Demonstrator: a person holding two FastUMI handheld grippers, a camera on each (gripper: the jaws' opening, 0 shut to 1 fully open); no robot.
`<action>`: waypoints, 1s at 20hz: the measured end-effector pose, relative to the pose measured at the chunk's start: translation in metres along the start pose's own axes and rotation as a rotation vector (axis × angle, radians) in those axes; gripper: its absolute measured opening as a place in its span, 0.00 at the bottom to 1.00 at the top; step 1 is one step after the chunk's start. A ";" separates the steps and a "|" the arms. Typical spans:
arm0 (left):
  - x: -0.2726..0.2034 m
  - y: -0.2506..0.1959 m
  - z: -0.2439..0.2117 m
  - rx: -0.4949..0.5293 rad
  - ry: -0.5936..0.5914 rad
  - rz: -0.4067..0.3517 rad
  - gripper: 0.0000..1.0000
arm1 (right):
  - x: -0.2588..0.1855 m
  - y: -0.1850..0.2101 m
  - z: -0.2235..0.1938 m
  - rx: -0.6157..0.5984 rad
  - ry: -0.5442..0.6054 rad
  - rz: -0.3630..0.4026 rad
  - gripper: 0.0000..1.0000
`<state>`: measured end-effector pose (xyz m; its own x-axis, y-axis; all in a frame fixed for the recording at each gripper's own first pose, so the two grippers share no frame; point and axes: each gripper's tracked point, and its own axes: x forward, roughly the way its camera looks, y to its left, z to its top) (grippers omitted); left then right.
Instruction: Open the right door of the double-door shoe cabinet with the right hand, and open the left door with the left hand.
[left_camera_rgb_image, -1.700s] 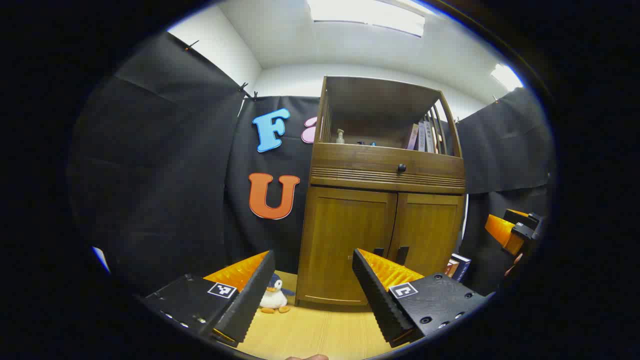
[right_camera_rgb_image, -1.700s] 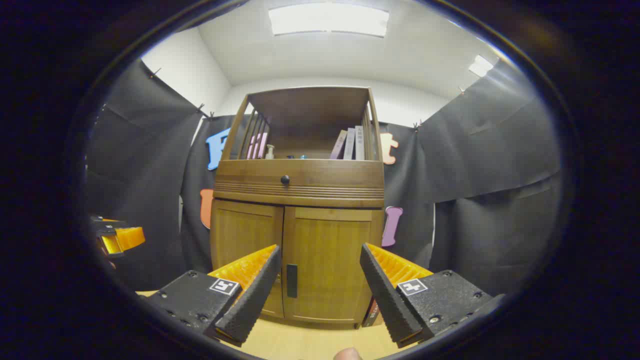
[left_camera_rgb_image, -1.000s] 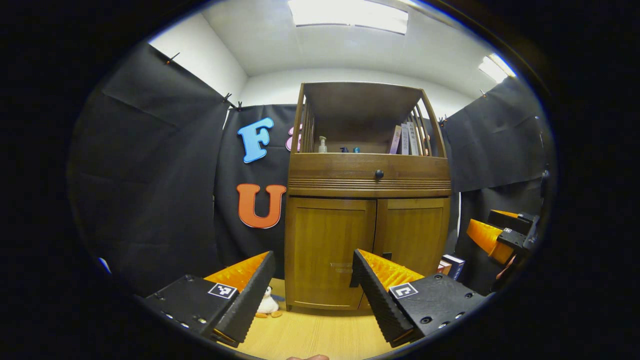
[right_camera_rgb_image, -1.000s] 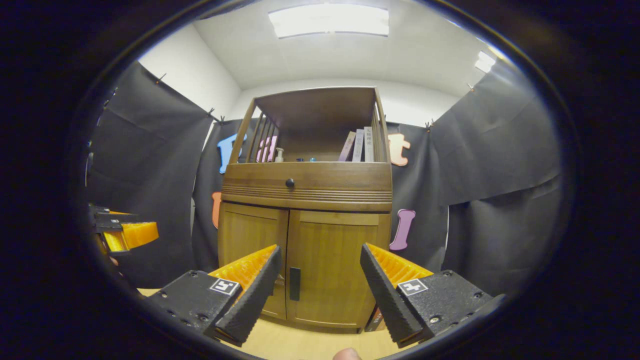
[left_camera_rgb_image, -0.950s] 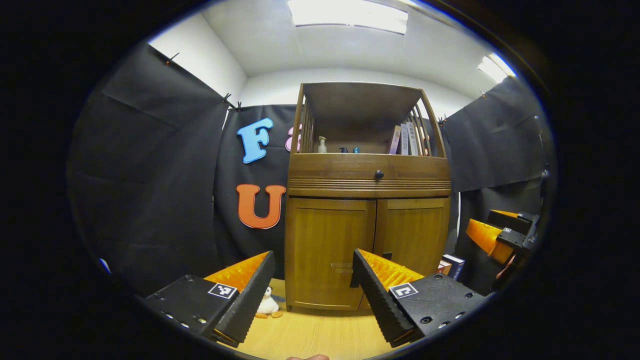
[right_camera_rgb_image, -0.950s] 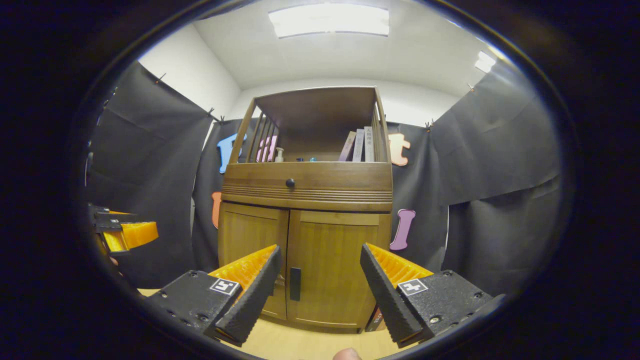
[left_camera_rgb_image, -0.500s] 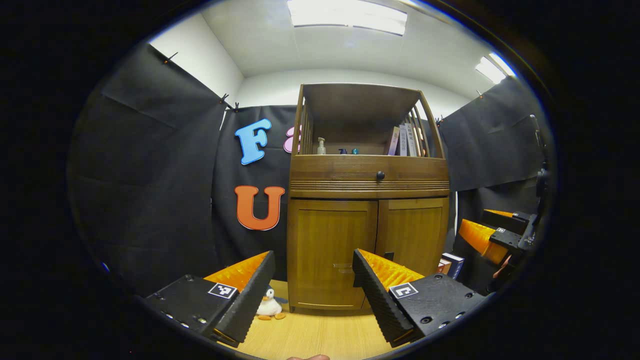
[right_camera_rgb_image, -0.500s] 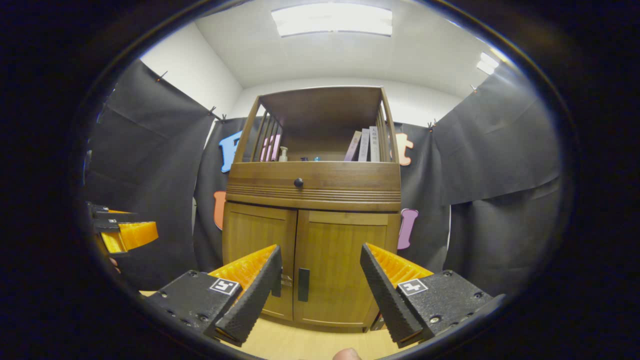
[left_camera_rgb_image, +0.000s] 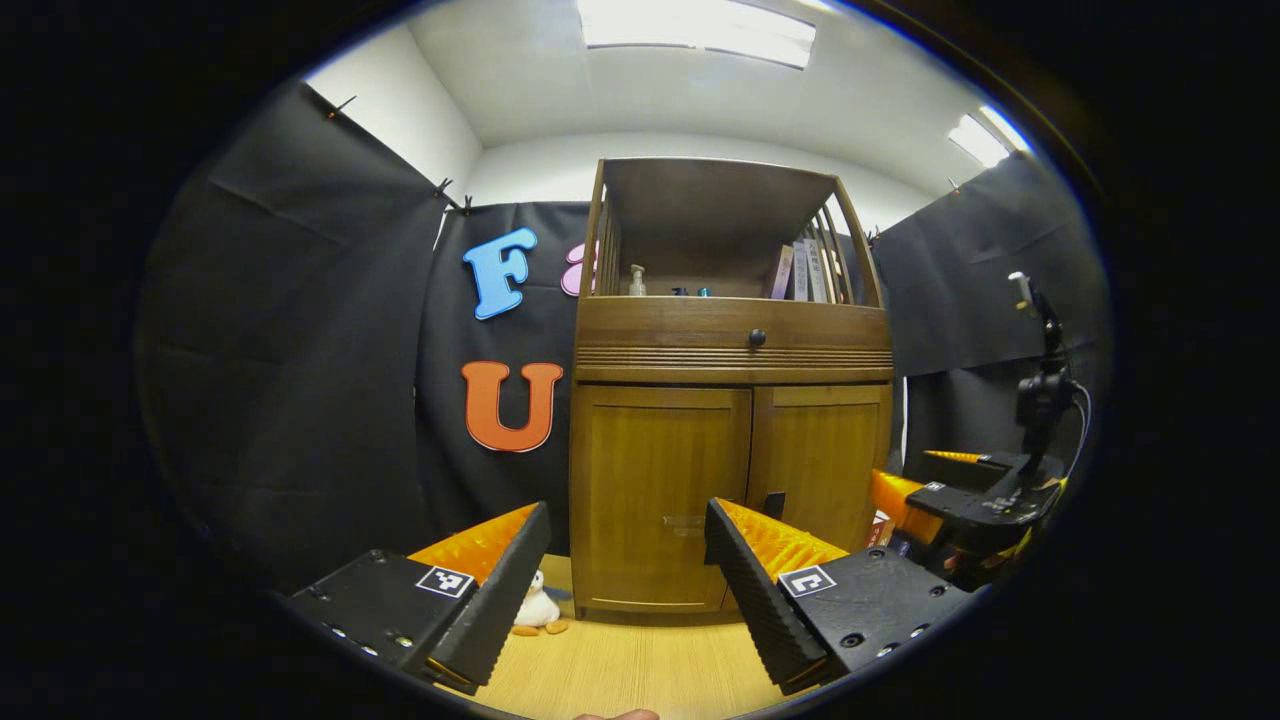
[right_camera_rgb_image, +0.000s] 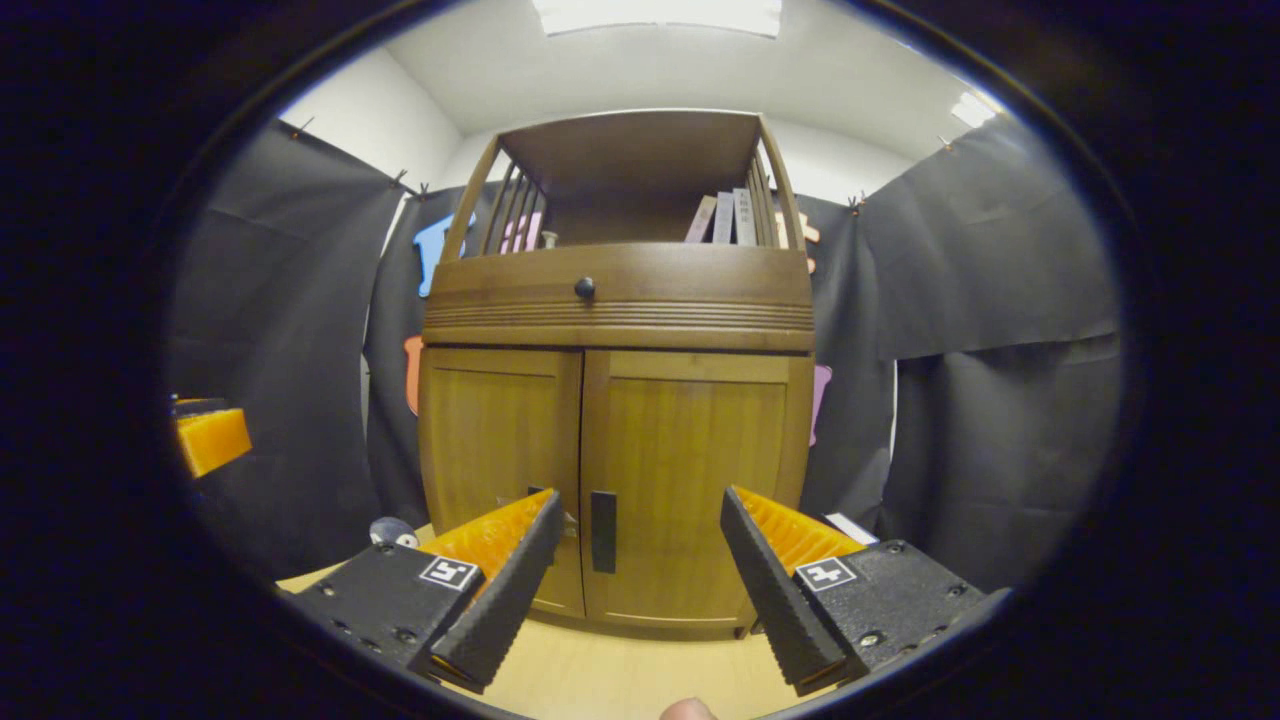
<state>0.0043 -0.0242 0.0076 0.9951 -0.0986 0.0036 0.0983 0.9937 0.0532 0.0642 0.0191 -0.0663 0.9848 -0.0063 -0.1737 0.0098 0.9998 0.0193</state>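
The right gripper (right_camera_rgb_image: 636, 560) is spread wide, holding nothing, with the right door's upright handle (right_camera_rgb_image: 603, 531) dead ahead between its fingers, by the cabinet's centre seam. The left gripper (left_camera_rgb_image: 625, 570), likewise spread and empty, sits farther back, so the right door (right_camera_rgb_image: 690, 480) looks first

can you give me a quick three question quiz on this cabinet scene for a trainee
1. True or false: both doors of the brown wooden shoe cabinet are shut.
2. The right gripper is: A open, B shut on the dark right-door handle.
3. What small white toy sits on the light wooden floor left of the cabinet?

Key: 1 true. 2 A; its fingers stand apart, short of the handle. 3 a plush penguin.
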 end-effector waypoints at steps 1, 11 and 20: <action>-0.002 0.004 -0.002 0.000 0.002 0.005 1.00 | 0.010 0.006 -0.006 0.005 0.018 0.006 1.00; -0.008 0.057 -0.013 -0.009 0.008 0.086 1.00 | 0.130 0.036 -0.065 0.021 0.175 -0.021 0.98; -0.011 0.084 -0.012 0.013 0.007 0.151 1.00 | 0.193 0.038 -0.096 0.055 0.194 -0.047 0.75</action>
<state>0.0020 0.0611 0.0005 0.9986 0.0519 0.0056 -0.0521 0.9965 0.0652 0.2383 0.0581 -0.1941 0.9313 -0.0438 -0.3616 0.0700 0.9958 0.0597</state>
